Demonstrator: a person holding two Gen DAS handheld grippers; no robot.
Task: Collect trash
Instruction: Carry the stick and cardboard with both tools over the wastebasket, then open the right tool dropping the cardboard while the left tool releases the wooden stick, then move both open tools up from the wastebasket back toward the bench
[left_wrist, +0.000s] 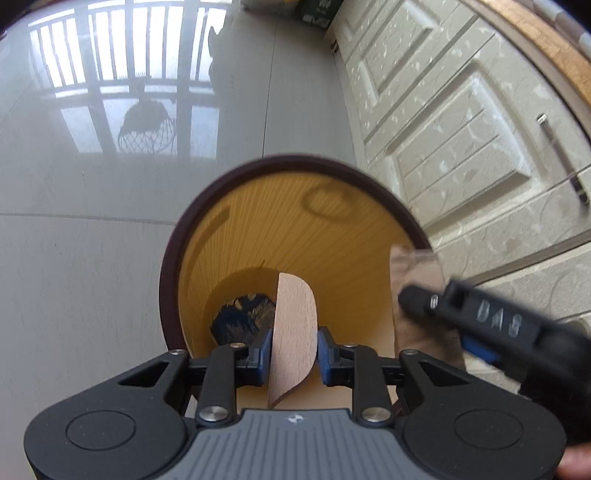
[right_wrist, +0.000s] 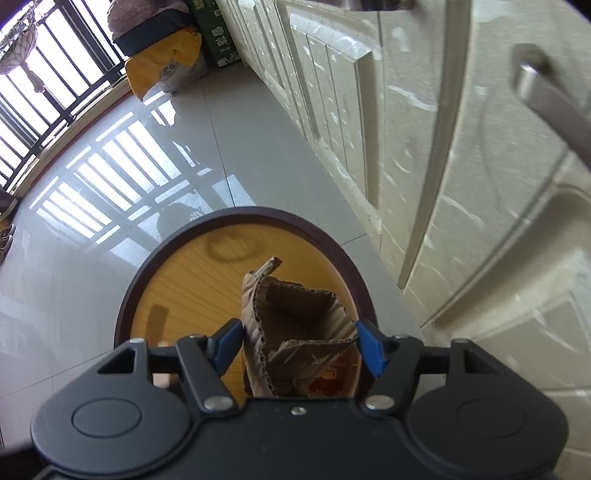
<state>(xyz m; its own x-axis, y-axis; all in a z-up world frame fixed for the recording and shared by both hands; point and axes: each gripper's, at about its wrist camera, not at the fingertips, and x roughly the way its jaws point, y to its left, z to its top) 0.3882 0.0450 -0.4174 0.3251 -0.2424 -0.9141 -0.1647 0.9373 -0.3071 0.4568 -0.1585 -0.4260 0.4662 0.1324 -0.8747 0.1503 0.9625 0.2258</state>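
Note:
A round bin with a dark brown rim (left_wrist: 295, 162) and a yellow wood-grain inside stands on the floor below both grippers. My left gripper (left_wrist: 294, 350) is shut on a thin, pale wooden piece (left_wrist: 295, 317), held on edge over the bin's mouth. A dark crumpled thing (left_wrist: 242, 317) lies at the bottom of the bin. My right gripper (right_wrist: 299, 341) is shut on a crumpled piece of corrugated cardboard (right_wrist: 295, 314), above the bin rim (right_wrist: 258, 212). In the left wrist view that cardboard (left_wrist: 413, 266) shows blurred at the right side of the bin.
Cream cabinet doors (right_wrist: 461, 184) with a metal handle (left_wrist: 561, 158) run close along the bin's right side. Glossy grey floor tiles (left_wrist: 92, 258) spread to the left. A yellow-and-white sack (right_wrist: 166, 70) and a green box (right_wrist: 218, 37) stand far off by the railing.

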